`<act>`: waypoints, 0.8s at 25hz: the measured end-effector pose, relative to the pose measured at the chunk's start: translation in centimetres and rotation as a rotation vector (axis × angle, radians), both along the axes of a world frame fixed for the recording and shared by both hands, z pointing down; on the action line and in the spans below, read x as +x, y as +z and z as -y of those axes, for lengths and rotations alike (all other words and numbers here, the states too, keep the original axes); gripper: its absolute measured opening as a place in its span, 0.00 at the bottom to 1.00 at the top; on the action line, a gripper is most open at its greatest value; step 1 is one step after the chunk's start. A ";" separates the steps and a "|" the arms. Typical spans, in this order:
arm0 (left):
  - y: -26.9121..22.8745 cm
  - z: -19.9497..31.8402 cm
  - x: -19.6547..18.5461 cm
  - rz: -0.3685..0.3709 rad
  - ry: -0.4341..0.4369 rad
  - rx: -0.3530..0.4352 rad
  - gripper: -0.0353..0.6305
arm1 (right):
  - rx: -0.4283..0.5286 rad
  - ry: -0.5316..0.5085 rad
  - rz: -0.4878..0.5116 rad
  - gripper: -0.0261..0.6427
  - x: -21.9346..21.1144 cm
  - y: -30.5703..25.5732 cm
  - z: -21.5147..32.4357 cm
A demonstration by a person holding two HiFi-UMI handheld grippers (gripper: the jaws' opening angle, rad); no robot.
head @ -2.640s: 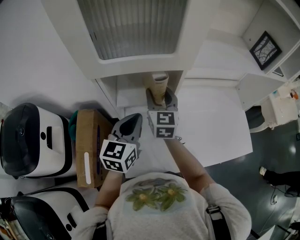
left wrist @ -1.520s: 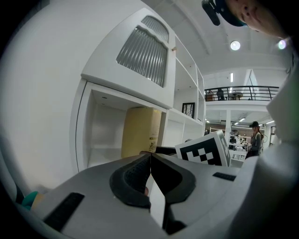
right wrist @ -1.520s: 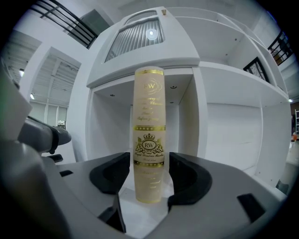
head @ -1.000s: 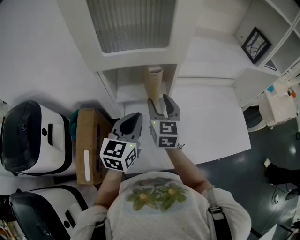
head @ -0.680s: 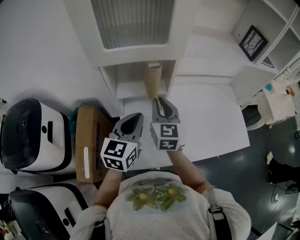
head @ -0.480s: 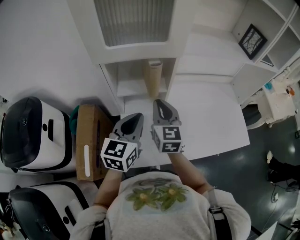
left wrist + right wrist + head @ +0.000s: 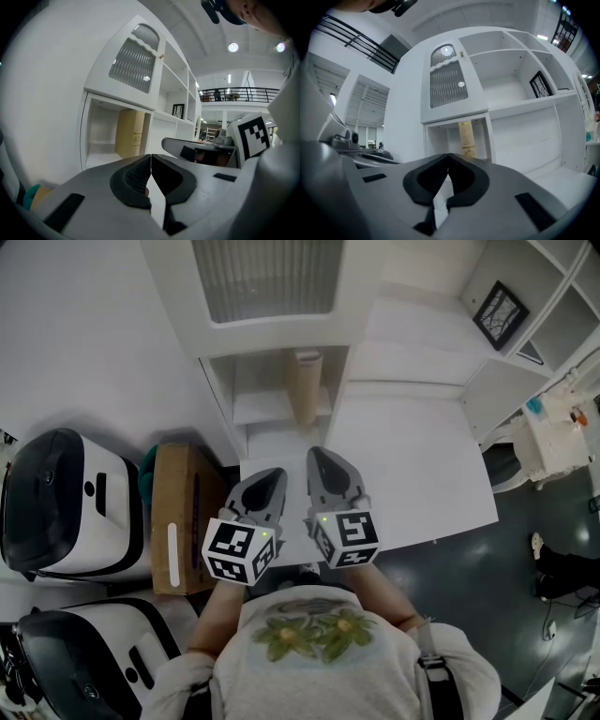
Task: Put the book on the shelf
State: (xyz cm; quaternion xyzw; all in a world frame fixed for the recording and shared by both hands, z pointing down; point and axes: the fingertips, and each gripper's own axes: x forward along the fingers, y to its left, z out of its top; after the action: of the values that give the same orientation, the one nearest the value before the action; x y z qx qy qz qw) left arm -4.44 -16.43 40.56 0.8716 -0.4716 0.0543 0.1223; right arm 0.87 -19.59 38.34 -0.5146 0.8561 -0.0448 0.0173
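White shelf unit (image 7: 272,411) rising behind a white counter (image 7: 422,474). Standing upright in the low open cubby, toward its right side: the book (image 7: 302,390), tall, slim and tan, with a paler top edge and some print on the spine. Left hand-held gripper (image 7: 273,474) clenched on nothing. Right hand-held gripper (image 7: 318,456) just drawn closed, likewise empty. Both over the counter's near part, apart from the book.

We cannot read the small print on the book (image 7: 465,136); the right gripper (image 7: 448,154) hides its lower end. The head view's edge crops the lower white machine (image 7: 84,662).
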 end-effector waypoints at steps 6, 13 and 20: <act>0.0 -0.9 0.4 -0.008 0.009 0.000 0.10 | 0.014 -0.021 0.004 0.08 -0.1 -0.4 -1.9; -0.3 -1.8 0.7 -0.010 0.020 0.008 0.10 | 0.025 -0.041 -0.010 0.08 -0.5 -0.8 -3.4; -0.5 -2.4 0.5 -0.009 0.018 0.014 0.10 | 0.009 -0.035 -0.028 0.08 -0.7 0.0 -3.9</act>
State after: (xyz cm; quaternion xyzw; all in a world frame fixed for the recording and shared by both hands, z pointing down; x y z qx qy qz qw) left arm -3.94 -14.07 40.03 0.8769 -0.4636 0.0483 0.1178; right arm 0.16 -15.67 38.30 -0.5001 0.8653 -0.0338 0.0069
